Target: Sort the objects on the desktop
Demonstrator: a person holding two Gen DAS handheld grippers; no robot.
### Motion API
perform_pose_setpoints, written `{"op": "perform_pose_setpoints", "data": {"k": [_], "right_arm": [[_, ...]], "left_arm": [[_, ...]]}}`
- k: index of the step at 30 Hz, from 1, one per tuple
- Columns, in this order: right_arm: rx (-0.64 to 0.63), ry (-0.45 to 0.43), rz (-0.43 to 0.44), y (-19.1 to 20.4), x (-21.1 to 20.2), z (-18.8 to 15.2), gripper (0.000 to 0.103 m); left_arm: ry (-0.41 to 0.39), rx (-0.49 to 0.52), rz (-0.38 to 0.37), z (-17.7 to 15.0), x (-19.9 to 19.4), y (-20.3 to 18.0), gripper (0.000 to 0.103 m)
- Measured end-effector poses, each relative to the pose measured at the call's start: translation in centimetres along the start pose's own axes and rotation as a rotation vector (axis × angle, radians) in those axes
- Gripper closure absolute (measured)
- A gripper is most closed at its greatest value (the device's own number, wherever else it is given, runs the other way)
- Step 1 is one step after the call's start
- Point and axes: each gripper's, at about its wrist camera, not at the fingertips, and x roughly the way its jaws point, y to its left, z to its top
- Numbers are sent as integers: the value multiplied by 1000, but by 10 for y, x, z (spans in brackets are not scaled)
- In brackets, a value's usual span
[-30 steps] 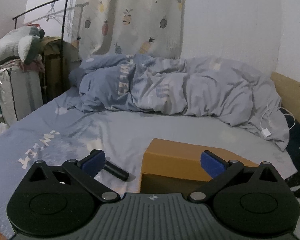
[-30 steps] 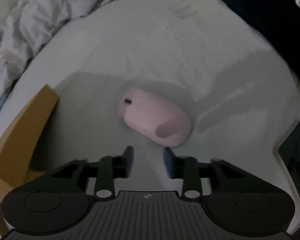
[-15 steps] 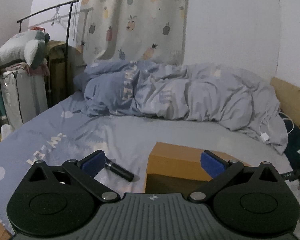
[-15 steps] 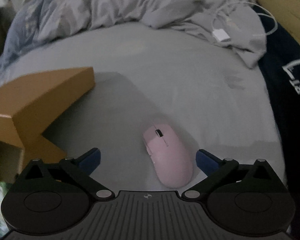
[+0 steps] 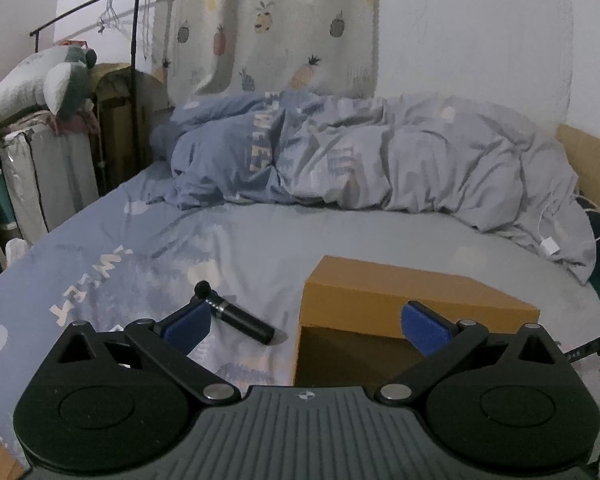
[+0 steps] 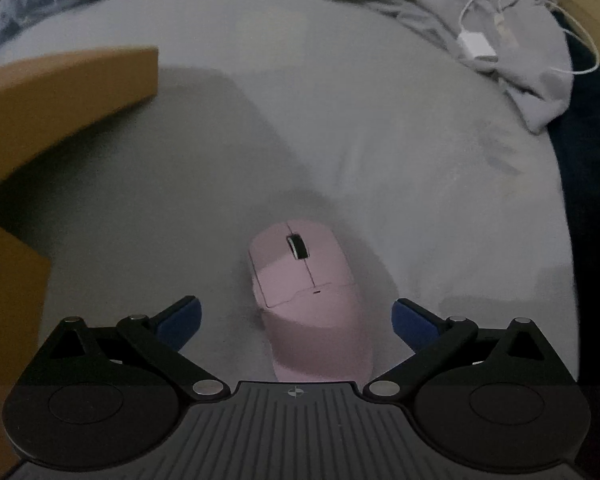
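Observation:
A pink computer mouse (image 6: 306, 296) lies on the grey bed sheet, between the wide-open fingers of my right gripper (image 6: 296, 318), untouched by the pads. A brown cardboard box (image 5: 400, 308) stands open on the bed; its corner shows at the left of the right wrist view (image 6: 60, 88). A small black cylindrical device (image 5: 236, 314) lies on the sheet left of the box, just past the left fingertip (image 5: 188, 322) of my left gripper (image 5: 306, 324), which is open and empty, hovering before the box.
A crumpled blue-grey duvet (image 5: 360, 160) fills the back of the bed. A white charger with cable (image 6: 478, 46) lies by the wooden headboard (image 5: 588, 160). A dark pillow (image 6: 596, 200) is at the right. A clothes rack and plush toy (image 5: 48, 84) stand at the left.
My right gripper opened wide and swung round to line up over the mouse, which now sits between its fingers. My left gripper pulled back and rose slightly, showing more of the black device.

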Motion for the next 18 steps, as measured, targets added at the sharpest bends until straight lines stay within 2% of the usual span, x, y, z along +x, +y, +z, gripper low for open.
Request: {"op": "perform_pose_setpoints", "data": {"k": [6,10,13,18], "right_arm": [[50,11,25,-3,21,-8,1],[103,-44,62,-6,22,-18,7],[153,-88,51,-13,16,-25,31],[195,-93,55,-16,8,-36,38]], "left_arm": [[28,2,-3,-6,8,-6,0],[38,16,-10,-11,10,-14,0],[45,15,-17,-14,9,-17,0],[46,21,-28,-17,1,-20,0]]}}
